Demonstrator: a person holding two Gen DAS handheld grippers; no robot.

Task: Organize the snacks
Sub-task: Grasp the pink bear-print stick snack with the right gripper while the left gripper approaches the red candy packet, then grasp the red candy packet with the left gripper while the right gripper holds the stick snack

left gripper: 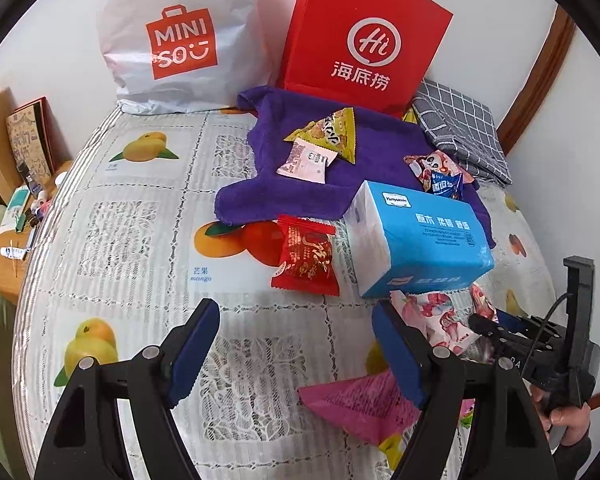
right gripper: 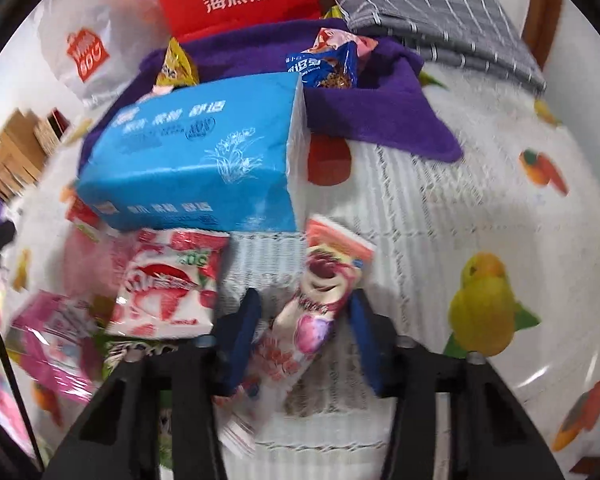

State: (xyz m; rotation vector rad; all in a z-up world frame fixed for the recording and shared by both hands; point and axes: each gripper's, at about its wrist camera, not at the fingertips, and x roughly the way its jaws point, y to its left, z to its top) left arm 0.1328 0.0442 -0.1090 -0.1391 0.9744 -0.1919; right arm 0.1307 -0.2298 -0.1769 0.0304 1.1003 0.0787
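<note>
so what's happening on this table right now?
A person with a gripper in each hand is sorting snacks on the fruit-print tablecloth. The right gripper has a pink bear-print packet between its fingers, though whether they pinch it isn't clear. The left gripper hovers open and empty near the red packet and blue tissue pack.

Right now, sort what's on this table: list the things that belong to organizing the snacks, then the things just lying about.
Belongs to the job:
pink bear-print snack, between the right claw pads
red snack packet
yellow triangular snack
strawberry snack bag
blue cookie packet

Just lying about:
blue tissue pack
purple towel
grey checked cloth
red paper bag
white Miniso bag
</note>
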